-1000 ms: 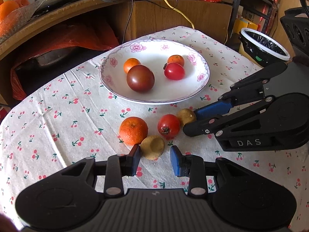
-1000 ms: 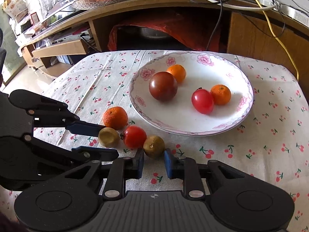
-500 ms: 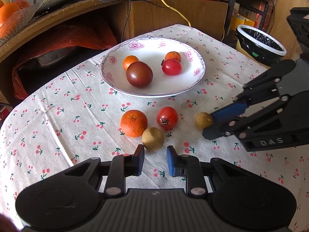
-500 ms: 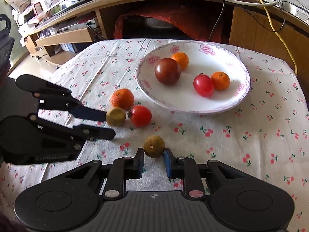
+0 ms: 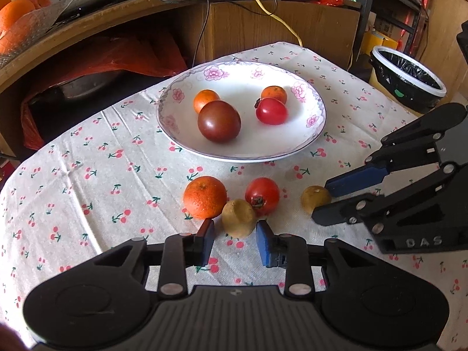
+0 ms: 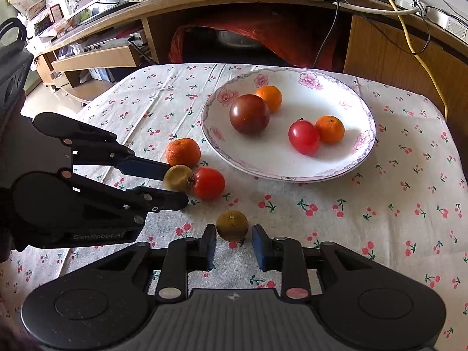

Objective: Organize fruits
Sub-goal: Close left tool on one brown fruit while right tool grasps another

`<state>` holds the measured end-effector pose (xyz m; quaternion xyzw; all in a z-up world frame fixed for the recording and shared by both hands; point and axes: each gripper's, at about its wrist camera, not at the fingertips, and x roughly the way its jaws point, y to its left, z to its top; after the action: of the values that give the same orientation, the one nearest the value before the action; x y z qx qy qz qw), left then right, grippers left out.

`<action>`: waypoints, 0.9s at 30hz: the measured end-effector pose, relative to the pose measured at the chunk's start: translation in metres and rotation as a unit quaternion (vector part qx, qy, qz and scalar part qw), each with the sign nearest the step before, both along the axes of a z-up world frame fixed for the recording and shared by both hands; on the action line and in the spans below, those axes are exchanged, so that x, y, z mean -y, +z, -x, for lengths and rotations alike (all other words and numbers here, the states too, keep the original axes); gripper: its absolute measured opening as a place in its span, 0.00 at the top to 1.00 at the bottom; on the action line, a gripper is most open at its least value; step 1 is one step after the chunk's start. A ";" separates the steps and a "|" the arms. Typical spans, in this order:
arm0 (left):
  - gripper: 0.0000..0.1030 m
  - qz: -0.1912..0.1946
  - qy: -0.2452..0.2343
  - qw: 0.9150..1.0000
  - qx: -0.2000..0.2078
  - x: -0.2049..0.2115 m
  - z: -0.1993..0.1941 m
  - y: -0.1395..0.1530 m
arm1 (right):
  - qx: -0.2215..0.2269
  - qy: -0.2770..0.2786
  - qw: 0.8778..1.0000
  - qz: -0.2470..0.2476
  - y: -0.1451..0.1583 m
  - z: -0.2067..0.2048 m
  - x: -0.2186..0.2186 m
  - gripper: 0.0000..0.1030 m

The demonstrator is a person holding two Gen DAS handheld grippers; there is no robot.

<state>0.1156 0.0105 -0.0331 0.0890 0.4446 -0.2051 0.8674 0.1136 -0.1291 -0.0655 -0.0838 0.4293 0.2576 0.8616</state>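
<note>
Four fruits (image 5: 219, 121) in plate (image 5: 175, 134), four (image 5: 205, 196) outside

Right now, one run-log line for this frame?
left gripper: open, straddling brown fruit | right gripper: open, straddling second brown fruit | plate: four fruits

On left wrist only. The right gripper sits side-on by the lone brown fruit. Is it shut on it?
Observer: No. In the right wrist view the right gripper is open, and the lone brown fruit sits at its pad tips with a gap on each side.
Operator: How deep is my own fruit in the left gripper?
Observer: Seen from the side, the left gripper is open and only its fingertips reach the second brown fruit, which rests against the tomato.
Operator: Anything off my left edge?
Observer: A low wooden shelf stands beyond that corner of the table.
</note>
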 end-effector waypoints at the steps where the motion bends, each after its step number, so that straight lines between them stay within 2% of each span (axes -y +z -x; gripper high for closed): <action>1: 0.61 -0.001 -0.001 1.000 0.001 0.001 0.001 0.000 | 0.000 0.001 1.000 -0.001 -0.001 -0.001 0.000 0.73; 9: 0.61 -0.005 -0.009 1.000 0.008 0.005 0.002 0.000 | 0.002 0.011 1.000 -0.005 -0.003 -0.003 -0.007 0.72; 13: 0.65 -0.002 -0.006 1.000 0.007 0.003 0.001 0.000 | 0.002 0.001 1.000 0.000 -0.003 -0.004 -0.006 0.80; 17: 0.67 -0.002 -0.003 1.000 0.005 0.002 0.001 0.000 | -0.004 -0.002 1.000 -0.003 -0.003 -0.004 -0.004 0.80; 27: 0.68 -0.014 -0.041 0.999 -0.006 0.002 0.019 0.006 | -0.016 0.007 1.000 0.010 0.001 0.009 -0.002 0.80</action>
<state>0.0964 0.0089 -0.0276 0.1175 0.4490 -0.2346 0.8542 0.1048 -0.1266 -0.0647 -0.0908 0.4452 0.2608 0.8518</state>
